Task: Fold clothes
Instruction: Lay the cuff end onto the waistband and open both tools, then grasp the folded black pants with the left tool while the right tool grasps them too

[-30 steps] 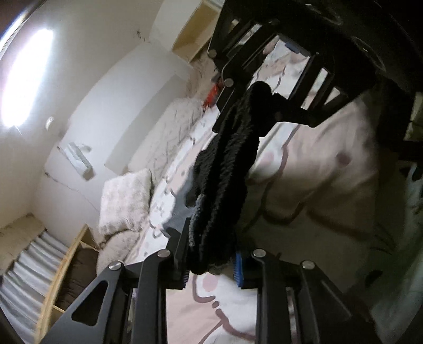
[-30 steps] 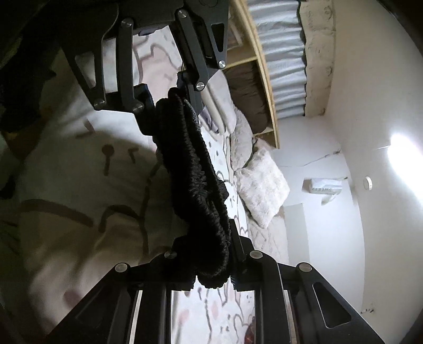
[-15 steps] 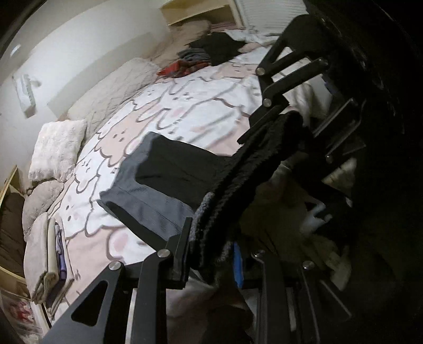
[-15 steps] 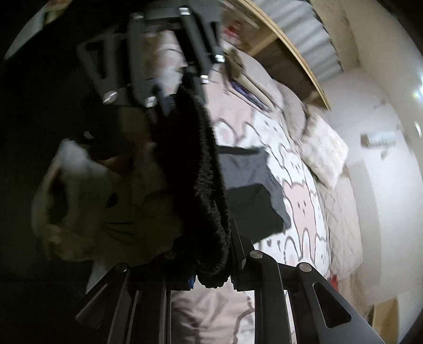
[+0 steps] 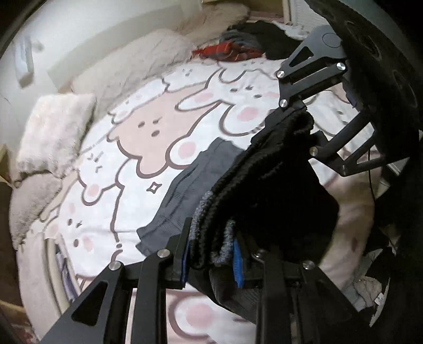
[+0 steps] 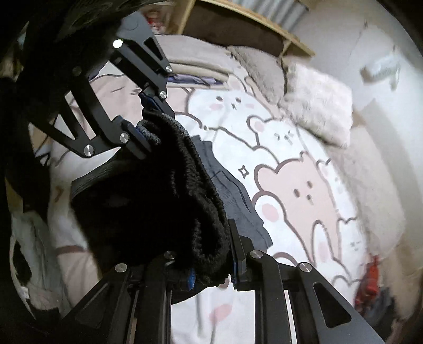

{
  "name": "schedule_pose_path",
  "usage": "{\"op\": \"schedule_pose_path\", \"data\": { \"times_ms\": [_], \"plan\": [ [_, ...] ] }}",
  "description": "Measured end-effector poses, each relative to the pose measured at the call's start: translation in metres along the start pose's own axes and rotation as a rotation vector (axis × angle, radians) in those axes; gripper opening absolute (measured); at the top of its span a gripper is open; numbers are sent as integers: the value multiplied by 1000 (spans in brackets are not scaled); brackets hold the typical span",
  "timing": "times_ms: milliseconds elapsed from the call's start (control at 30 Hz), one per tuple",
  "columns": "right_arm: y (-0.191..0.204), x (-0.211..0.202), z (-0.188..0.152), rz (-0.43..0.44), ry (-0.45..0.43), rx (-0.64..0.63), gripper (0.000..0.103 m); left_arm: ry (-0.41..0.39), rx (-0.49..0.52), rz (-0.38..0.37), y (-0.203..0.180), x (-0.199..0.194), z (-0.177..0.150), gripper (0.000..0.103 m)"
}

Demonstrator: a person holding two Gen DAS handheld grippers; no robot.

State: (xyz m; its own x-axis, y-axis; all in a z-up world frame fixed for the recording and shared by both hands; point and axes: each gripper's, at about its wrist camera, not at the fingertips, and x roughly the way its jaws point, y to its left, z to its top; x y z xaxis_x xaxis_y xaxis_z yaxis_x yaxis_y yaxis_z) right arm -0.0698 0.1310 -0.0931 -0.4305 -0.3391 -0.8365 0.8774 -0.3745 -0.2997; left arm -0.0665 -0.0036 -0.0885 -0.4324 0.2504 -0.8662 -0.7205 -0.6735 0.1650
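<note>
A black garment (image 5: pixel 267 182) with a ribbed, gathered waistband hangs bunched between both grippers above the bed. In the left wrist view my left gripper (image 5: pixel 211 254) is shut on one end of the band, and the right gripper (image 5: pixel 298 119) holds the other end at upper right. In the right wrist view my right gripper (image 6: pixel 211 267) is shut on the black garment (image 6: pixel 158 201), with the left gripper (image 6: pixel 148 127) clamped on it at upper left. A dark grey garment (image 5: pixel 182 195) lies flat on the bedspread beneath, partly hidden by the black one.
The bed carries a pink and white bear-print cover (image 5: pixel 148 137). Fluffy pillows (image 5: pixel 53 135) lie along the wall. A heap of clothes with a red item (image 5: pixel 227 53) sits at the far end. Folded items (image 5: pixel 62 264) lie near the left edge. A wooden shelf (image 6: pixel 238 16) runs behind.
Both grippers swung together with the black garment, rolling and tilting downward. The views turned from the wall and bed edge onto the bed, and the grey garment now lies below.
</note>
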Motion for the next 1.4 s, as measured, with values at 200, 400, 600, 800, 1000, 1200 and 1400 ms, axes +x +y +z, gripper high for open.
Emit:
{"op": "schedule_pose_path", "data": {
  "times_ms": [200,400,600,800,1000,1200,1400],
  "plan": [
    [-43,64,-3,110,58,57,20,73,-18,-43,42,61,11,25],
    [-73,127,-3,215,76,142,20,128,-80,-110,76,110,7,31],
    [-111,143,-24,219,40,429,78,109,-255,-124,109,122,-6,58],
    [-153,100,-65,47,-6,713,78,9,-339,49,127,75,-26,58],
    [-96,45,-102,-75,51,659,78,-137,-49,312,54,11,-58,58],
    [39,24,-134,-265,58,256,77,-184,268,425,-51,-16,-108,58],
    [116,40,-172,-369,68,9,78,-181,480,509,-117,-10,-144,58]
  ]
}}
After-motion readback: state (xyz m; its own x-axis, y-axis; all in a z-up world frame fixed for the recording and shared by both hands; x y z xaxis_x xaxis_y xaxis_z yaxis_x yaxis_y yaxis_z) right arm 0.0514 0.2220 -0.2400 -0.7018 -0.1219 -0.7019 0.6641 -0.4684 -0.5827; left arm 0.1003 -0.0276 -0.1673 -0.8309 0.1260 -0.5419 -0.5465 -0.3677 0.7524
